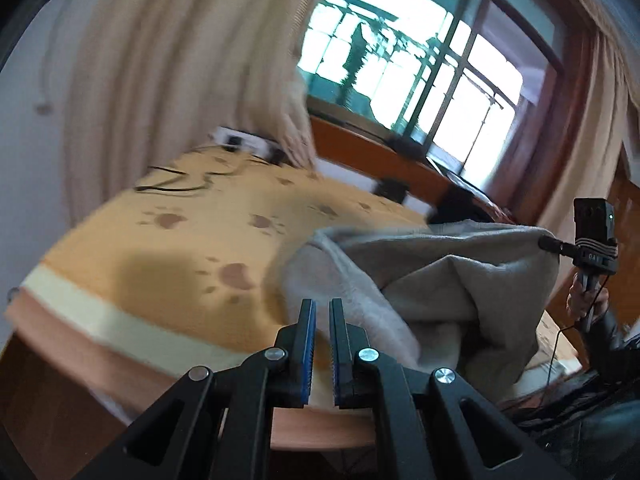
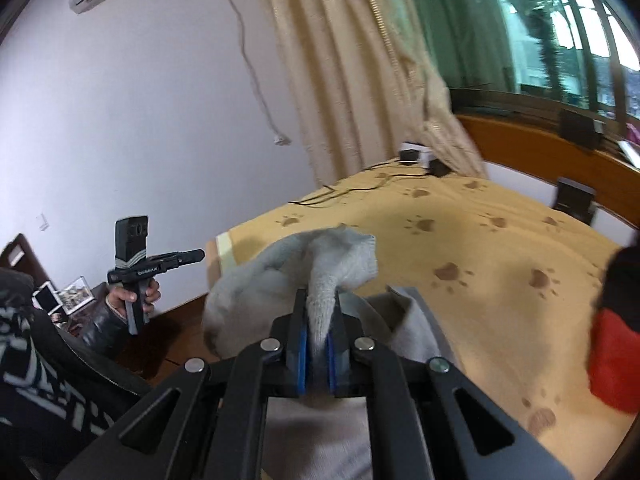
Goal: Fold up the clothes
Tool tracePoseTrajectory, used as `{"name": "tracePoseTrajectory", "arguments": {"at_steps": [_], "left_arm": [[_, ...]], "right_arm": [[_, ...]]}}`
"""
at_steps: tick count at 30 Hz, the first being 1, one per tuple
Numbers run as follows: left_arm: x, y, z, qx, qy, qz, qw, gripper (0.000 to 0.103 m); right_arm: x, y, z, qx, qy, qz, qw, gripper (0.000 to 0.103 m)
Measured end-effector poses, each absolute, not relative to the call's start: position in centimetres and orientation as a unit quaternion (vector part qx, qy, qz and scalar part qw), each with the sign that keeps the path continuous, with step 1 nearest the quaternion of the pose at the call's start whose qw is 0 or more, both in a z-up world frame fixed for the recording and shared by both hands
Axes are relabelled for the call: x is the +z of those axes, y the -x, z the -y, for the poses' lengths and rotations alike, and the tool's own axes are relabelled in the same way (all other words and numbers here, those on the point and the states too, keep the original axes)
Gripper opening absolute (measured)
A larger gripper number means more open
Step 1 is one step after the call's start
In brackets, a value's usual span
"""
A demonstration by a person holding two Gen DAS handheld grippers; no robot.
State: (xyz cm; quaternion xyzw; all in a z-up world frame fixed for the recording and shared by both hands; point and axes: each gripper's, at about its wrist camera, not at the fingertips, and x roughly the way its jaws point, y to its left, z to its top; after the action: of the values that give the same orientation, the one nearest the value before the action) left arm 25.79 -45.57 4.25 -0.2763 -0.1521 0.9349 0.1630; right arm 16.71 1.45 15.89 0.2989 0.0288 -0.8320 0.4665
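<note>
The right gripper (image 2: 319,312) is clamped on a bunched fold of a grey knitted garment (image 2: 320,264); the cloth fills the space between its blue-lined fingers (image 2: 301,344) and rises above the tips in a loose peak. In the left wrist view the same right gripper (image 1: 550,245) stands at the far right, holding one corner of the grey garment (image 1: 432,276) raised, with the rest of the cloth hanging from it and slumping onto the bed. The garment lies at the near right part of the bed, over a yellow bedspread (image 1: 180,240) printed with brown paw marks.

The left gripper (image 1: 322,308) is closed to a narrow slit with nothing between its fingers; its tips sit just beside the left edge of the grey cloth, not gripping it. In the right wrist view the left gripper (image 2: 198,255) is held off the bed's side by a hand (image 2: 128,300), clear of the garment.

A red and black item (image 2: 612,360) lies on the bedspread at the right edge. Black cables (image 2: 344,192) run across the far end of the bed below a beige curtain (image 2: 360,60). Both views are blurred.
</note>
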Motion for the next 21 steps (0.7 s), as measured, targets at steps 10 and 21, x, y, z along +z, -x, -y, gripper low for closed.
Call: {"name": "tracePoseTrajectory", "arguments": {"at_steps": [10,21], "left_arm": [[9.1,-14.5,40.9,0.890,0.333,0.126,0.286,0.076],[3.4,-6.2,35.7,0.773,0.517,0.012,0.367,0.080]], "right_arm": [[11.3,-21.3,-5.1,-0.834,-0.314,0.000,0.453,0.008],[9.8,-28.0,-5.4,-0.808,-0.285,-0.005,0.515,0.008]]}}
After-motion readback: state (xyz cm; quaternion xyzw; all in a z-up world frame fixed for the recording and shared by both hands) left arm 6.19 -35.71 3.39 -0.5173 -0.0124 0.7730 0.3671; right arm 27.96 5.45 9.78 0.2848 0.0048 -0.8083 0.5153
